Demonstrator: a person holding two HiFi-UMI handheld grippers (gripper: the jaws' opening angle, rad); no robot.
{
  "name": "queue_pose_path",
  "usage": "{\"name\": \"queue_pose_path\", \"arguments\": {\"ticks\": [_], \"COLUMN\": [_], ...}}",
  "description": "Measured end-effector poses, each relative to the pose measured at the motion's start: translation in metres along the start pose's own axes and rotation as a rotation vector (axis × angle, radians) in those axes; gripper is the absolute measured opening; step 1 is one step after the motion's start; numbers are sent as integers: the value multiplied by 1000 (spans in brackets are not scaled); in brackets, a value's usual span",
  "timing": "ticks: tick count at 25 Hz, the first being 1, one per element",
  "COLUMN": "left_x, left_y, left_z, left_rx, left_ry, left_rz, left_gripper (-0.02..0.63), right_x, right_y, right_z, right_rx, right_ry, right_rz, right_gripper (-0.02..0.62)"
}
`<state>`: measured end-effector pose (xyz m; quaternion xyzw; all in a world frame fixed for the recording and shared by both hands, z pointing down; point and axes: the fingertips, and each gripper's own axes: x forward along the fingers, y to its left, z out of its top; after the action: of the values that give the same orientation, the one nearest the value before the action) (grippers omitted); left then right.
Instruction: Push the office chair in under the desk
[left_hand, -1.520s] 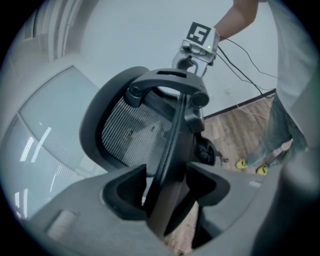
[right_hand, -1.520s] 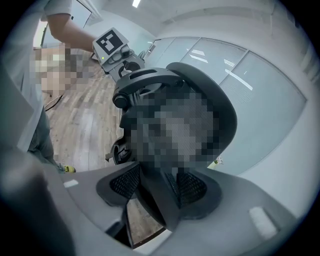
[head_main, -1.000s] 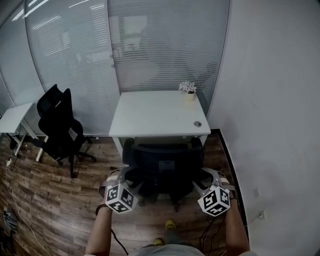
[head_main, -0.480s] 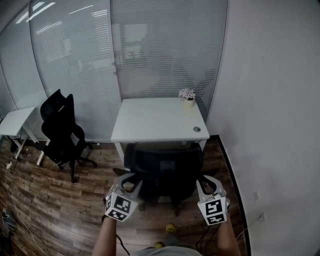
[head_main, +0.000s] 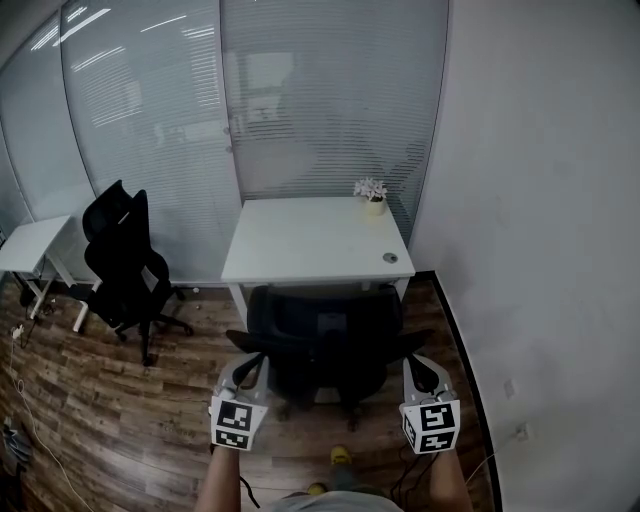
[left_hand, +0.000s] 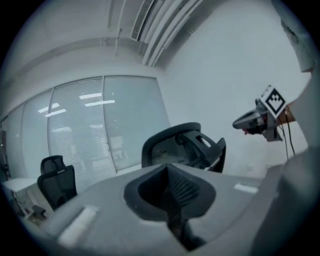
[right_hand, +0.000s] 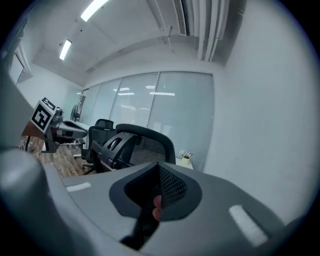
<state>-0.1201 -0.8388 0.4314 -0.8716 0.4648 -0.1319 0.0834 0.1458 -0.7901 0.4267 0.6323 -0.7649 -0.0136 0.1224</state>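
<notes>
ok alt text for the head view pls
A black office chair sits pushed up to a white desk by a frosted glass wall. Below it, the left gripper and right gripper are held behind the chair, jaws just closed on nothing. A second black chair stands at left.

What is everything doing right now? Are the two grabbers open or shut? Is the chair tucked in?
left gripper, shut, holding nothing
right gripper, shut, holding nothing
office chair, upright, its back close to the desk's front edge
desk, standing against the glass wall
plant pot, upright at the desk's far right corner
second chair, upright, out on the floor away from the desk
</notes>
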Motion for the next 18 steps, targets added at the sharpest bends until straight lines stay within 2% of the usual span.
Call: {"name": "queue_pose_path", "arguments": {"ticks": [8,18], "left_x": [-19,-33], "left_y": [1,0], "left_z": [17,25], "left_rx": [-93,-101], "left_ry": [-54,-88], "left_rz": [51,67], "left_gripper": [-2,-2], "right_x": [-20,-32], "right_y": [-1,-1], "right_z": [-2,0], "right_rx": [98,115], "right_ry": [-8,-27], "right_rz": [-23,-47], "right_gripper": [2,2]}}
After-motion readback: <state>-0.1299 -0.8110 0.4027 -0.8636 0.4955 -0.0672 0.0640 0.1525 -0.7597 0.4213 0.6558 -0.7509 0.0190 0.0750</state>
